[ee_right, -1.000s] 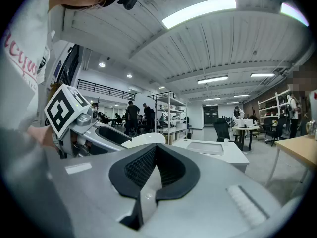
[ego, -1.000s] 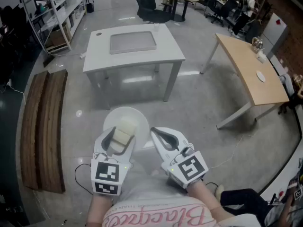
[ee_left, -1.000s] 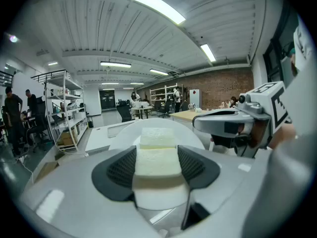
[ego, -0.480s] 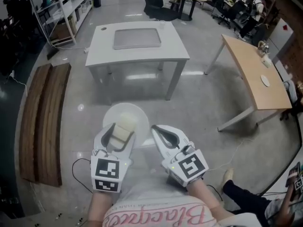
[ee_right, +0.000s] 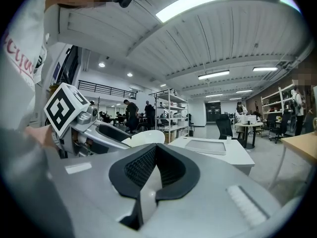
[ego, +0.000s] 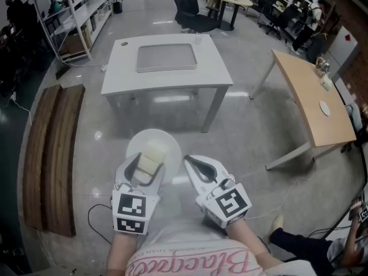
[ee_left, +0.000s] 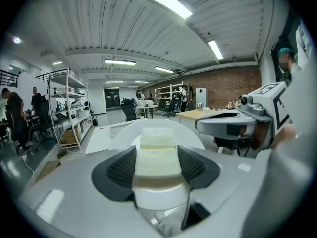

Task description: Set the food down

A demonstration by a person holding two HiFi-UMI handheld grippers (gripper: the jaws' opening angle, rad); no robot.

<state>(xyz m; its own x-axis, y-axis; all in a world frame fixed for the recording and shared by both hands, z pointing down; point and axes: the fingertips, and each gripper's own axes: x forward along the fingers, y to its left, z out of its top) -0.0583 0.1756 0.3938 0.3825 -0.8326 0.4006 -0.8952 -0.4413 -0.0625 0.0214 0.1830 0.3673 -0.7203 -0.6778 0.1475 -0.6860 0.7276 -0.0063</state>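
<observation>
Over the grey floor (ego: 247,131), short of the white bench (ego: 167,79), the food block (ego: 150,157) is held in the air in the left claw (ego: 148,164). The block is pale and oblong. Its long axis runs along the line of the claw, with the far end pointing away from the person towards the bench and leaning slightly right in the head view. The near end sits between the two dark pads, which press against its sides. The far end lies over a round white plate (ego: 165,140) that reaches out beyond the claw's tips. In the left gripper view the top face of the block is flat and level.

The right claw (ego: 188,161) is clenched with its pads meeting at the tips, and it holds nothing. It is just beside the plate without touching it.

Each claw carries a cube with black-and-white square markers on its upper face. The person's shirt (ego: 190,262) has pink cursive lettering, upside down in the head view, which I cannot read with certainty.

The left hand (ego: 122,247) and right hand (ego: 244,230) are low in front of the torso and side by side, and the two claws angle slightly towards each other. A grey tray (ego: 167,57) lies on the bench.
</observation>
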